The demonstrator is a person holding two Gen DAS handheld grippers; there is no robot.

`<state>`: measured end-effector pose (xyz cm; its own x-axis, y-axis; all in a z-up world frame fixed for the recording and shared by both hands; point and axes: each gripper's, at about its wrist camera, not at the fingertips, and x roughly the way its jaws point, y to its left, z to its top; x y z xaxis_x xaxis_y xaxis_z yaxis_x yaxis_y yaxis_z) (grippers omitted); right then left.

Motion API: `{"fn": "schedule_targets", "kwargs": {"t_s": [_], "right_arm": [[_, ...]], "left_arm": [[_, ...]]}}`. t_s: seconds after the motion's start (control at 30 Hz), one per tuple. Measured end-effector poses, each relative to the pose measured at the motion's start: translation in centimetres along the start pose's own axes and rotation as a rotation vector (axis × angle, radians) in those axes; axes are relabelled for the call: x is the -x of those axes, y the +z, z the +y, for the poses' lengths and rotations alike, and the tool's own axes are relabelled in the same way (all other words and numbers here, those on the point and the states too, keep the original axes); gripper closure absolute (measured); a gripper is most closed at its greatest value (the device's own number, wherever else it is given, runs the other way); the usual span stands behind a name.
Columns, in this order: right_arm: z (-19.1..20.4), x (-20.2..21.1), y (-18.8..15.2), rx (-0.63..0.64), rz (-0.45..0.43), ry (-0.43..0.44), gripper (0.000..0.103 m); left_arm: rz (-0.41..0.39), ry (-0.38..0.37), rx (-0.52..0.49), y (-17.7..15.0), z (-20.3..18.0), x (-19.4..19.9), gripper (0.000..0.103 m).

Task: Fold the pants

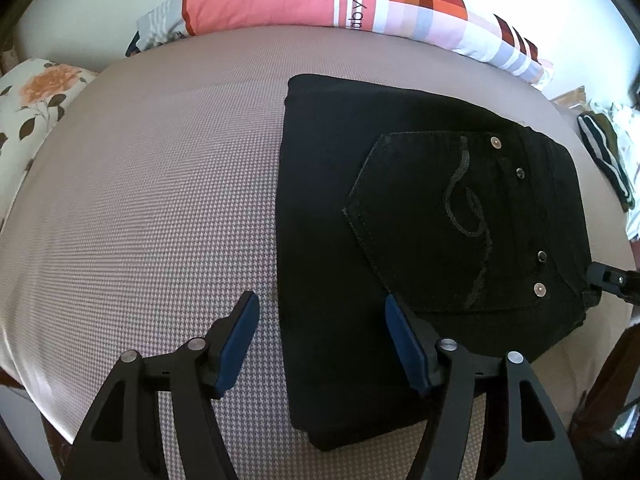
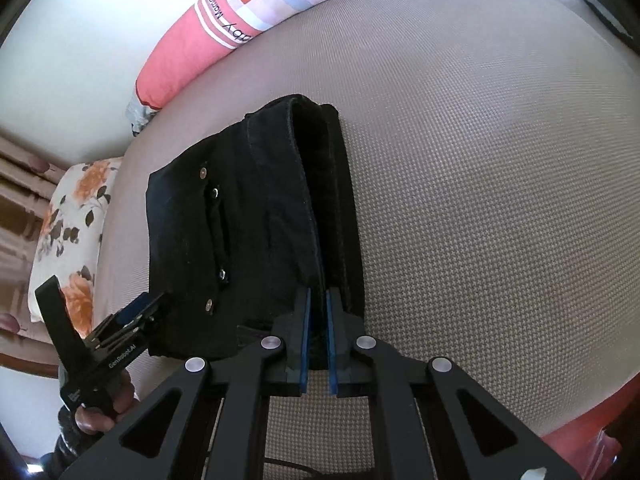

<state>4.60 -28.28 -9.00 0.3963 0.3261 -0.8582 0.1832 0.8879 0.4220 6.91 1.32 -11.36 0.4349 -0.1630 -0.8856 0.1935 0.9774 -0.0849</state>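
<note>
Black pants (image 1: 400, 220) lie folded in a thick rectangle on the beige mattress (image 1: 160, 200), back pocket with rivets facing up. My left gripper (image 1: 318, 312) is open and empty, hovering over the near left edge of the bundle. In the right wrist view my right gripper (image 2: 318, 308) is shut on the waistband edge of the pants (image 2: 240, 220), the cloth pinched between the blue pads. The left gripper (image 2: 136, 316) shows there at the left, held in a hand. The tip of the right gripper (image 1: 608, 278) shows at the right edge of the left wrist view.
A long pink and checked pillow (image 1: 320, 0) lies along the far edge by the white wall. A floral pillow (image 1: 36, 104) lies at the left. Striped clothes (image 1: 604, 152) lie off the right side. A reddish bed frame (image 2: 580, 432) borders the mattress.
</note>
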Motion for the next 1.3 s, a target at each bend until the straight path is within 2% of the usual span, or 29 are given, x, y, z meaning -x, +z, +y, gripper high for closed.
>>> {"fn": "schedule_targets", "kwargs": {"t_s": [0.43,0.53,0.67,0.83,1.03,1.13,1.3], "right_arm": [[0.5,-0.1,0.3,0.006,0.001,-0.014,0.09],[0.7,0.0,0.4,0.018,-0.004,-0.041,0.082],[0.6,0.2,0.5,0.017,-0.005,-0.05,0.078],[0.6,0.2,1.1,0.027,-0.007,-0.075,0.065],[1.0,0.2,2.0,0.034,-0.003,-0.085,0.062],[1.3,0.2,2.6,0.048,-0.011,-0.093,0.053],[1.8,-0.2,3.8,0.068,-0.018,-0.095,0.053]], "left_arm": [[-0.005,0.006,0.008,-0.2,0.2,-0.1,0.031],[-0.005,0.007,0.013,-0.2,0.3,-0.1,0.03],[-0.01,0.008,0.011,-0.2,0.3,-0.1,0.03],[-0.008,-0.009,0.021,-0.2,0.7,-0.1,0.03],[-0.007,-0.018,0.01,0.3,0.8,0.2,0.03],[-0.014,-0.024,0.012,0.6,1.1,0.5,0.03],[-0.02,-0.059,0.05,1.6,2.1,0.8,0.03]]}}
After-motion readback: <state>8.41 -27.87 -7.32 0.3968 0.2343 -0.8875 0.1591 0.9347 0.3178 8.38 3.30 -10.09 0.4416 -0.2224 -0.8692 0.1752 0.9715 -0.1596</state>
